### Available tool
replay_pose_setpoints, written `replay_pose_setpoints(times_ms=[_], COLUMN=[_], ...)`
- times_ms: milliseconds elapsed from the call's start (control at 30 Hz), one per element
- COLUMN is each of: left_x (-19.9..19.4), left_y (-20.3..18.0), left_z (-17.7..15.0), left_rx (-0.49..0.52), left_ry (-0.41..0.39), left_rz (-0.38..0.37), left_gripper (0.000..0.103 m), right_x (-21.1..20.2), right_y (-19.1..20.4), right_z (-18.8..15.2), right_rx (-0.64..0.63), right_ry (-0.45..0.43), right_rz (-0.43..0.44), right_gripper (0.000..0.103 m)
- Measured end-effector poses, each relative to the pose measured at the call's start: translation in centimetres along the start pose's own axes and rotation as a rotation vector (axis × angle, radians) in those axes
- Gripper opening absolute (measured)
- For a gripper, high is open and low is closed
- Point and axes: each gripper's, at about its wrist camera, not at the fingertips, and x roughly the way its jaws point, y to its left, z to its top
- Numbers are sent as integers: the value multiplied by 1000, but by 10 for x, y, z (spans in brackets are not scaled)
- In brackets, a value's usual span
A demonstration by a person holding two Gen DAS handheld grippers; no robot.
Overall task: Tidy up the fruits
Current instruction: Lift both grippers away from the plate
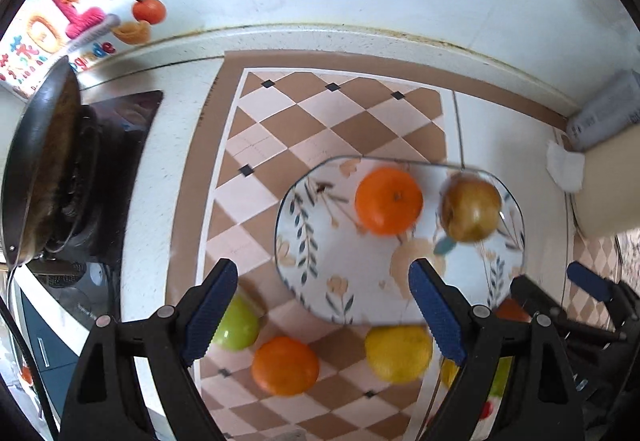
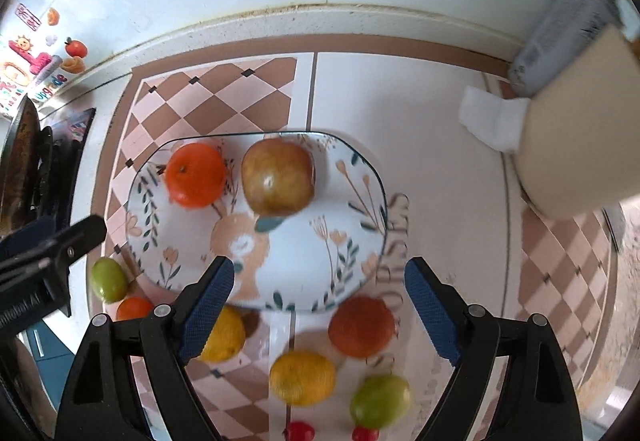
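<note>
A floral plate [image 1: 344, 281] [image 2: 328, 265] lies on the checkered counter and holds an orange [image 1: 388, 200] [image 2: 195, 175] and a brownish apple [image 1: 471, 208] [image 2: 277, 176]. My left gripper [image 1: 324, 315] is open and empty, hovering over the plate's near left edge. Below it lie a green fruit [image 1: 240, 325], an orange [image 1: 285, 365] and a lemon [image 1: 398, 353]. My right gripper [image 2: 318, 311] is open and empty above the plate's near edge. Near it lie two lemons [image 2: 302, 377] [image 2: 226, 335], an orange [image 2: 362, 326], green fruits [image 2: 380, 401] [image 2: 108, 279] and small red fruits [image 2: 299, 432].
A dark pan [image 1: 36, 169] sits on a gas stove [image 1: 100, 177] at the left. A beige container [image 2: 580, 129] and a white tissue [image 2: 492, 117] stand at the right by the wall. Fruit stickers [image 1: 148, 9] are on the white wall tiles.
</note>
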Motion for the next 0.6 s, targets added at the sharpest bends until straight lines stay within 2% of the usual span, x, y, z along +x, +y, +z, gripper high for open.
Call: replay_pose_setpoints(times_ms=[300,600], left_x=[-57,-111], left_y=[-1,5], left_z=[-50,-95], left_rx=[68,93], left_ry=[-121,-190], left_rz=[19,-28], left_gripper=[88,88], right_x=[-69,-131], right_y=[11,18], right_z=[-53,-102], right_rx=[16,28], right_ry=[-107,-188], right_rz=[-11,6], right_gripper=[90,90])
